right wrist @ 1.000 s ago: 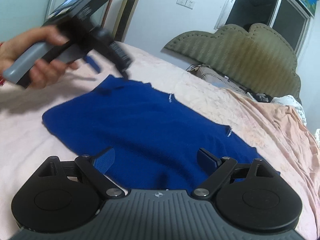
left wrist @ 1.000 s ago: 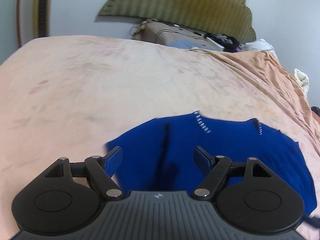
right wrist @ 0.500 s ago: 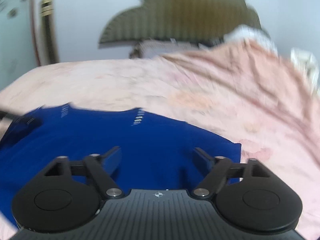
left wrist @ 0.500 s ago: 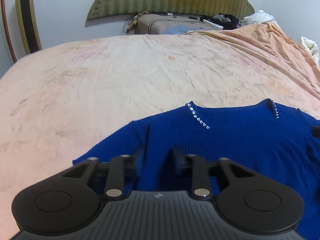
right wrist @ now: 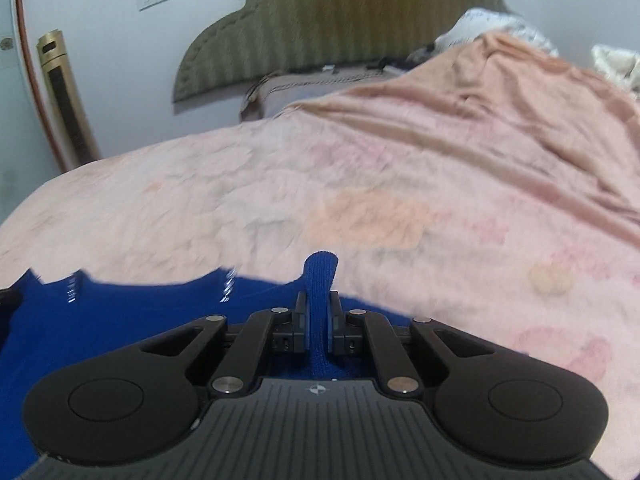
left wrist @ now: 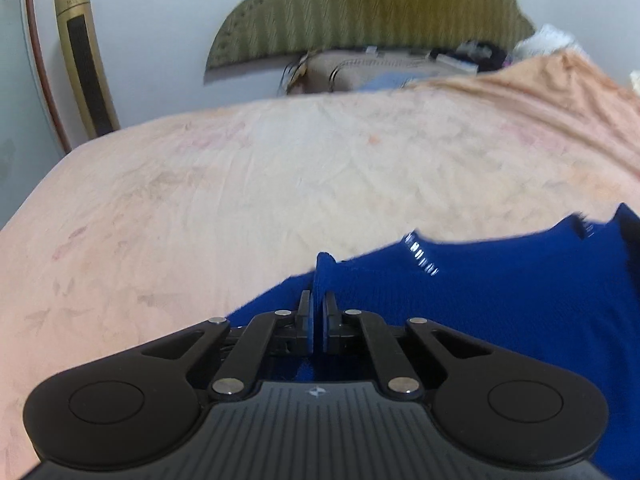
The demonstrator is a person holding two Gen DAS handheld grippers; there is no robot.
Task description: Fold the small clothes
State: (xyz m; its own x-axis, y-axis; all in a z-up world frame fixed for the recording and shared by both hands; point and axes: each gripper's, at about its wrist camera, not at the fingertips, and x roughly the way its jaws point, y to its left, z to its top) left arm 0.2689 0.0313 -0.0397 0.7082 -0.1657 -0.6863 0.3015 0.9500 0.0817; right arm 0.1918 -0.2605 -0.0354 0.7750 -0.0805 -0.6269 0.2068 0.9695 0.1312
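A blue knitted top (left wrist: 500, 300) with small shiny studs (left wrist: 420, 254) along its far edge lies spread on the pink bed sheet (left wrist: 240, 180). My left gripper (left wrist: 316, 320) is shut on a raised fold at the top's left end. In the right wrist view the same blue top (right wrist: 120, 320) stretches away to the left. My right gripper (right wrist: 318, 316) has its jaws closing, and its pads press on a pinched ridge of the blue knit (right wrist: 320, 268) that stands up between them at the garment's right end.
The pink sheet (right wrist: 400, 184) runs far ahead of both grippers. A rumpled orange blanket (right wrist: 480, 92) is heaped at the far right. Behind it stand a green padded headboard (left wrist: 372, 8) and pillows; a gold tower appliance (left wrist: 84, 60) stands by the left wall.
Both grippers went from open to shut, each pinching up an end of the blue top. The right gripper swung far to the garment's right end; the left one edged toward its left end.
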